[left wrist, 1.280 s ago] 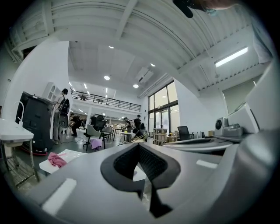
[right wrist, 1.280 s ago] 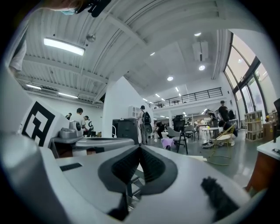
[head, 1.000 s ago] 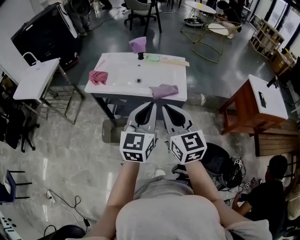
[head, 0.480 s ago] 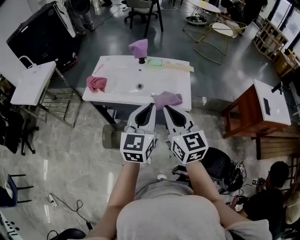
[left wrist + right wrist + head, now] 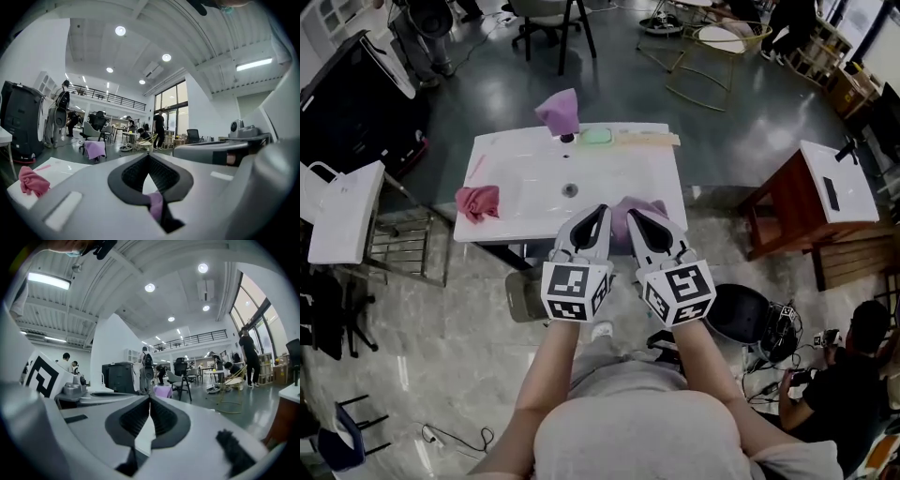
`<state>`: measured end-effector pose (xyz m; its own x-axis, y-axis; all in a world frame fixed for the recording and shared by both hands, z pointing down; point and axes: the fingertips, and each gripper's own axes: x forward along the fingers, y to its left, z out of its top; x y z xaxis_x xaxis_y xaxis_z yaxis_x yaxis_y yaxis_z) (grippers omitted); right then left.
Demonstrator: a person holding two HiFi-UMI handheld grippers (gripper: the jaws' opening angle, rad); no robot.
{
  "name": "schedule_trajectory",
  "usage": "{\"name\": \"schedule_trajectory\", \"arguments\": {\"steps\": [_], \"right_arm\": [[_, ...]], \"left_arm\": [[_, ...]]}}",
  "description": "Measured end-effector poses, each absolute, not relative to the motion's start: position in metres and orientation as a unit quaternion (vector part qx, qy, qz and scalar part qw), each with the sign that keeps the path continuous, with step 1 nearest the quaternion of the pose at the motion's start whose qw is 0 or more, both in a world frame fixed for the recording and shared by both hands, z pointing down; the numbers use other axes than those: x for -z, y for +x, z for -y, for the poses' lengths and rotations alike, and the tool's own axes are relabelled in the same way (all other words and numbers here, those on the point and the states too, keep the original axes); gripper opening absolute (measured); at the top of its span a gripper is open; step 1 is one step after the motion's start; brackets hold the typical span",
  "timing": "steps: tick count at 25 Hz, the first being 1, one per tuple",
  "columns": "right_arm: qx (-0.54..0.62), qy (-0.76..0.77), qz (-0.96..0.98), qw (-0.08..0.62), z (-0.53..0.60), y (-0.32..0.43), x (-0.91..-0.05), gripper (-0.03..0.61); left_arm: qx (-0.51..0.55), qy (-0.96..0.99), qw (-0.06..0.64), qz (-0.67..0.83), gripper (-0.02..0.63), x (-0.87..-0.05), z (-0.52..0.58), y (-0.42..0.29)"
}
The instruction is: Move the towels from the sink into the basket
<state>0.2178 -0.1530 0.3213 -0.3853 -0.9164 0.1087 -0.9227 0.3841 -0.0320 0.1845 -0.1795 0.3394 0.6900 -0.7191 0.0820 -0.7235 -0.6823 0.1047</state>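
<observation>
Three crumpled towels on the white sink (image 5: 534, 173), its middle bare: pink towel (image 5: 477, 202) at left edge, purple towel (image 5: 559, 111) on the faucet (image 5: 567, 138), mauve towel (image 5: 651, 207) at near edge past the closed, empty left gripper (image 5: 601, 210) and right gripper (image 5: 631, 216).

A brown wooden table (image 5: 783, 204) stands right, a seated person (image 5: 848, 370) below it

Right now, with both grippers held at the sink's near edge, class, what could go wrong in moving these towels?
1. The left gripper and right gripper both have their jaws together. Unless opened, they may shove the lilac towel off the sink rather than grasp it.
2. The pink towel lies at the sink's left rim and could slip to the floor.
3. The purple towel drapes over the tap and may snag.
</observation>
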Motion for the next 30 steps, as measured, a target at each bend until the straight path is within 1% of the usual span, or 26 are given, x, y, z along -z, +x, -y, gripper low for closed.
{"name": "schedule_trajectory", "arguments": {"steps": [7,9,11,13,15,17,30], "right_arm": [[-0.074,0.577,0.813,0.022,0.178,0.231,-0.336,0.020],[-0.084,0.578,0.811,0.021,0.184,0.235,-0.341,0.106],[-0.094,0.582,0.807,0.028,0.189,0.240,-0.349,0.166],[-0.107,0.592,0.798,0.041,0.194,0.248,-0.360,0.212],[-0.124,0.598,0.790,0.056,0.200,0.255,-0.374,0.241],[-0.134,0.599,0.786,0.072,0.204,0.260,-0.388,0.252],[-0.181,0.579,0.778,0.164,0.225,0.281,-0.482,0.252]], "left_arm": [[-0.026,0.924,0.085,0.371,0.005,-0.359,0.209,0.189],[-0.028,0.925,0.091,0.369,0.005,-0.364,0.215,0.191],[-0.030,0.925,0.097,0.367,0.005,-0.369,0.220,0.194],[-0.033,0.925,0.099,0.365,0.005,-0.373,0.224,0.198],[-0.037,0.925,0.100,0.366,0.005,-0.378,0.229,0.200],[-0.041,0.923,0.101,0.368,0.005,-0.382,0.233,0.202],[-0.080,0.916,0.124,0.372,0.005,-0.429,0.255,0.216]]}}
